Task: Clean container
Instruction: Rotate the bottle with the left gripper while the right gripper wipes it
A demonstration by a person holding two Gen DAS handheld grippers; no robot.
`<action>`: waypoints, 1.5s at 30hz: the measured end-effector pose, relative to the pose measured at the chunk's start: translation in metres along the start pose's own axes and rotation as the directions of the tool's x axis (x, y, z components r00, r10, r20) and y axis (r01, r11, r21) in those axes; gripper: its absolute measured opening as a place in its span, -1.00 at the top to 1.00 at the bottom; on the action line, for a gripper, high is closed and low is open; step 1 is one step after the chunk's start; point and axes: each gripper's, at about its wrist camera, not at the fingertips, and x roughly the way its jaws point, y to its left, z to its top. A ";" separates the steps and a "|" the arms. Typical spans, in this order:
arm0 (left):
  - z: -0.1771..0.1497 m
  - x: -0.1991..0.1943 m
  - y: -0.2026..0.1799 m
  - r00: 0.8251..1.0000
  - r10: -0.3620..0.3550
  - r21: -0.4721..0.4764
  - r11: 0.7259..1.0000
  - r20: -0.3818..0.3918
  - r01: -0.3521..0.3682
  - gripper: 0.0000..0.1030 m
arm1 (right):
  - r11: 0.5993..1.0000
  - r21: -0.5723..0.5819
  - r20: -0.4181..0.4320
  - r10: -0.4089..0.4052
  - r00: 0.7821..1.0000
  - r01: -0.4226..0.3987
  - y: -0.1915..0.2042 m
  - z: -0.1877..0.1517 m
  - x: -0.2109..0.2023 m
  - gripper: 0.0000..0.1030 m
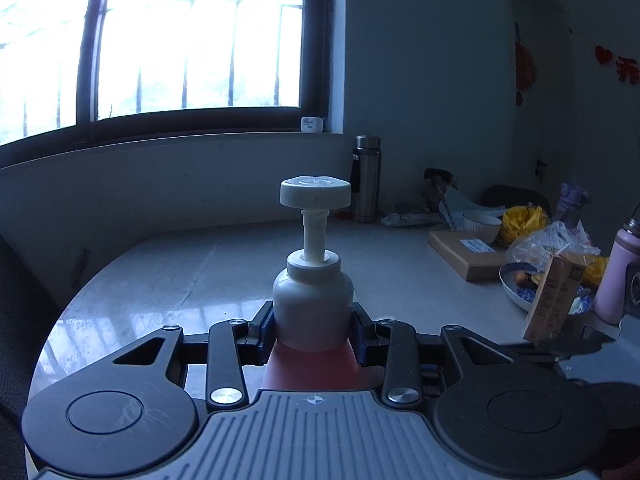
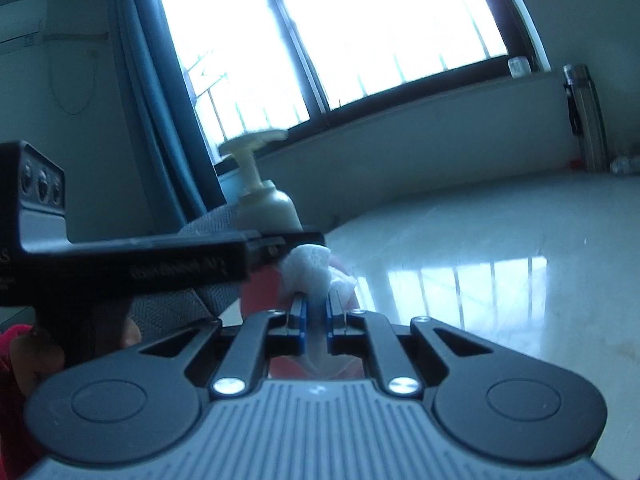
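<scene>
Right, left tongs point(image 1: 313, 322) are clamped on the pump bottle point(image 1: 313, 304), gripping just under its white shoulder, bottle upright and held above the table point(image 1: 224, 272). Right tongs point(image 2: 316, 304) are pinched tight on a wad of white tissue point(image 2: 308, 270), which sits at their tips, right against the bottle's pink lower body, just below the left tongs. My read: wiping is underway or about to start; no way to judge how much surface is done. Bottle's base is hidden behind the tongs, the right view is blurred, and actual tissue contact isn't clear.
</scene>
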 end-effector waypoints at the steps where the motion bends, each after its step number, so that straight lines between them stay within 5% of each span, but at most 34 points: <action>1: -0.002 -0.001 0.000 1.000 0.002 -0.005 1.000 0.005 -0.002 0.27 | 1.000 0.008 -0.006 0.004 1.000 -0.004 -0.002 -0.004 -0.001 0.82; 13: -0.008 -0.003 -0.003 0.999 -0.016 0.021 1.000 0.031 0.015 0.27 | 0.998 -0.039 -0.151 -0.054 0.987 0.048 -0.005 -0.040 0.017 0.82; 27: -0.018 -0.005 0.006 0.995 -0.051 0.012 0.999 0.089 0.050 0.26 | 0.976 -0.212 0.049 -0.046 0.998 0.055 0.057 -0.017 -0.007 0.82; 45: -0.024 -0.002 0.003 0.991 -0.070 0.013 0.998 0.112 0.069 0.23 | 0.981 -0.187 -0.203 -0.098 0.974 0.060 0.034 -0.058 0.031 0.82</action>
